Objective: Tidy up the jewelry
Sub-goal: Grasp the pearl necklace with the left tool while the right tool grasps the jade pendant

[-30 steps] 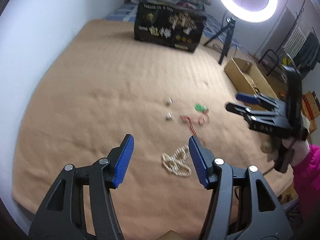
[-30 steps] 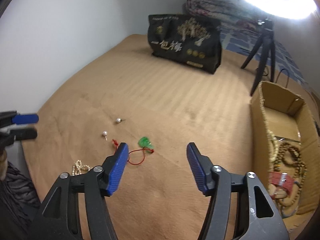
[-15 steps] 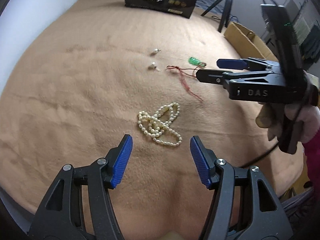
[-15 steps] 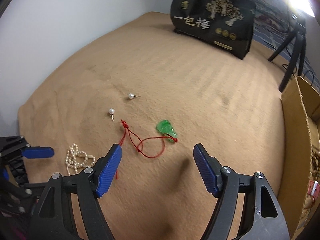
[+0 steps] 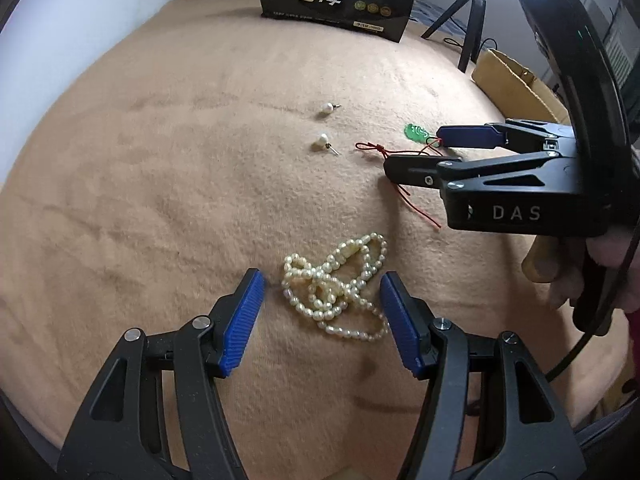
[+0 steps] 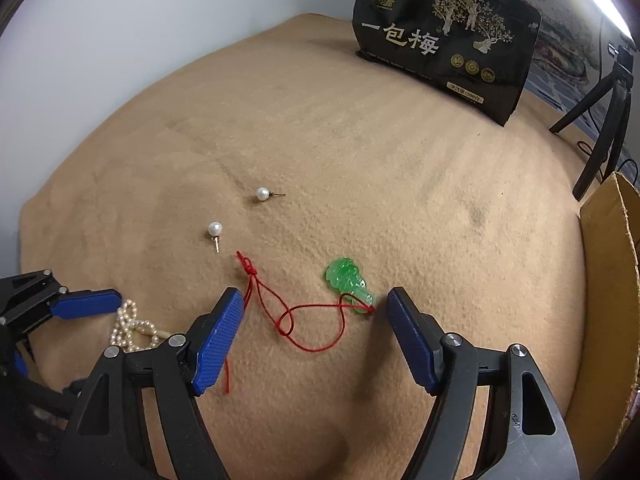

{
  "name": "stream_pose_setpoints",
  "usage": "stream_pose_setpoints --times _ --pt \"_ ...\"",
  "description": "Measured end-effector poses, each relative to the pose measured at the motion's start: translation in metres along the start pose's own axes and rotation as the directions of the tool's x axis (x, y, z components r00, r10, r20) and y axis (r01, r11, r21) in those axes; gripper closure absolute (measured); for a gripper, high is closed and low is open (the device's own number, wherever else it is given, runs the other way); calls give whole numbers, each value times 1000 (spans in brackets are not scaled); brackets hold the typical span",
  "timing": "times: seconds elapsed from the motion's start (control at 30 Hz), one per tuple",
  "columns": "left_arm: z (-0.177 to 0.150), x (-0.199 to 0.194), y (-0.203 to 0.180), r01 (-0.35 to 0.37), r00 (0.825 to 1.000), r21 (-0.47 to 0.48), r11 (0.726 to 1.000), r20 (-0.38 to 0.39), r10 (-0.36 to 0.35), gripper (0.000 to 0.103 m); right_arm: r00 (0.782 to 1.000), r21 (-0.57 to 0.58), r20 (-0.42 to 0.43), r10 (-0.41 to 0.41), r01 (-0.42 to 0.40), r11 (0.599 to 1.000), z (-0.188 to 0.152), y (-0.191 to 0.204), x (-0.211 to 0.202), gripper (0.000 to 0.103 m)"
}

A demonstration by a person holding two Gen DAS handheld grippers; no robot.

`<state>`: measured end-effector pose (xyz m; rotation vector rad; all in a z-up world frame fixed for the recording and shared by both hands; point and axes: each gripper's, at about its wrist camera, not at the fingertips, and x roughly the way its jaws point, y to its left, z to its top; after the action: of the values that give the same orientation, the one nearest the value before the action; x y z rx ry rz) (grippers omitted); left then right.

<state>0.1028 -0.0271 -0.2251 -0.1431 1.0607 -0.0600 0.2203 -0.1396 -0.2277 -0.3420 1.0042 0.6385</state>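
A tangled pearl necklace [image 5: 338, 288] lies on the tan blanket [image 5: 168, 184]. My left gripper [image 5: 322, 298] is open, low over the blanket, with the necklace between its blue pads. A green pendant [image 6: 348, 285] on a red cord [image 6: 304, 320] lies in front of my right gripper [image 6: 316, 316], which is open with its pads either side of the cord loop. Two pearl stud earrings [image 6: 215, 229] [image 6: 262, 193] lie just beyond. The right gripper [image 5: 416, 154] also shows in the left wrist view, over the cord [image 5: 404, 192]. The necklace [image 6: 134, 328] shows partly at the left.
A black printed bag [image 6: 444, 44] stands at the far side of the blanket. A cardboard box [image 6: 612, 292] sits at the right edge. A black tripod [image 6: 604, 120] stands behind it. A white wall [image 6: 120, 20] runs along the left.
Both grippers have come down and forward. The left now straddles the pearl necklace; the right now straddles the red cord by the green pendant. Both stay open.
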Motion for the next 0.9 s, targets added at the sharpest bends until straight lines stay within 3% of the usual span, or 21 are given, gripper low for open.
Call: stream_pose_setpoints --times 0.07,0.27,0.43,0.5,0.9 --pt "1 0 0 -11 1000 3 1000 6 11 43 1000 3 -4 0 0 1000 1 -1 3 29" --pt "2 0 3 -62 998 22 998 24 61 72 999 -7 -34 -9 9 1000 1 -1 5 35" --pt "7 0 12 -48 999 -13 999 26 48 87 999 71 -46 -5 8 997 6 -18 5 76" --pt "8 0 14 -44 999 -24 999 27 45 90 999 86 -47 -8 12 996 5 -23 4 87" --pt "8 -8 24 -13 1000 -79 997 17 14 95 1000 85 -3 -22 23 996 4 -21 -19 93"
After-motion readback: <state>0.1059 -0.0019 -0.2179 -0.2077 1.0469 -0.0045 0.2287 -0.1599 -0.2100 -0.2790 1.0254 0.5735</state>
